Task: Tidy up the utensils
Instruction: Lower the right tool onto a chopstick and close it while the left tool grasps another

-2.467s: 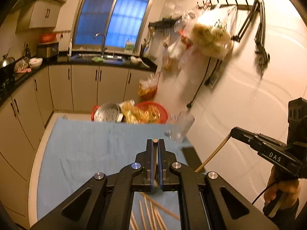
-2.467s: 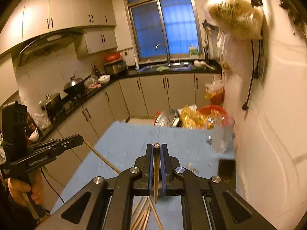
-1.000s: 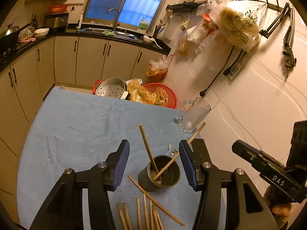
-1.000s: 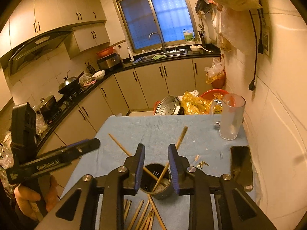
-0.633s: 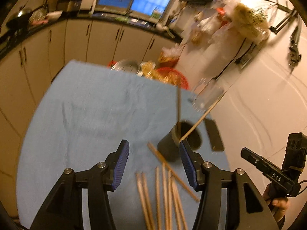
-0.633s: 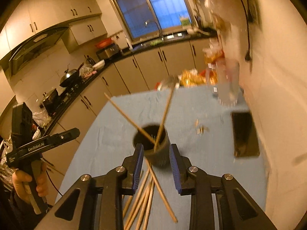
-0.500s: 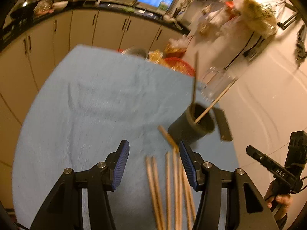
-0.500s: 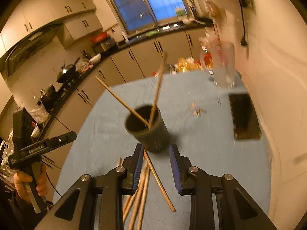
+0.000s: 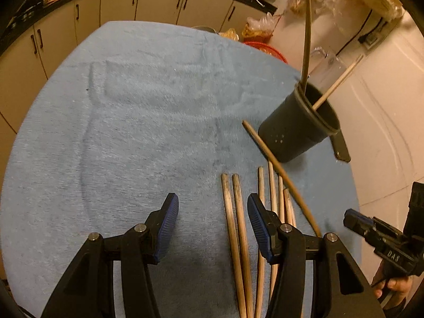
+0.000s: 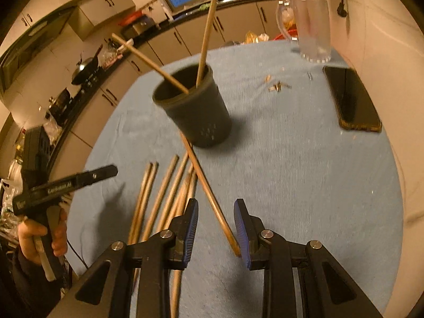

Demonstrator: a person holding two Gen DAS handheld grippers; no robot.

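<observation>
The left claw (image 9: 212,228) tilts steeply down toward the counter (image 9: 132,132), jaws apart, nothing pressed between its blue pads. The right claw (image 10: 216,228) tilts down toward the counter likewise, jaws set narrower but parted and gripping nothing. Each is carried pistol-style in a hand: the left hand (image 10: 42,238) at the counter's left edge, the right hand (image 9: 394,287) at its right edge.

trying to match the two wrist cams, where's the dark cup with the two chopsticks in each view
Left wrist: the dark cup stands at right of centre, above and right of the left gripper, beside the loose chopsticks.
Right wrist: the dark cup is just left of centre, above the right gripper.
Shared landmark: the long diagonal chopstick lying by the cup's base.
</observation>
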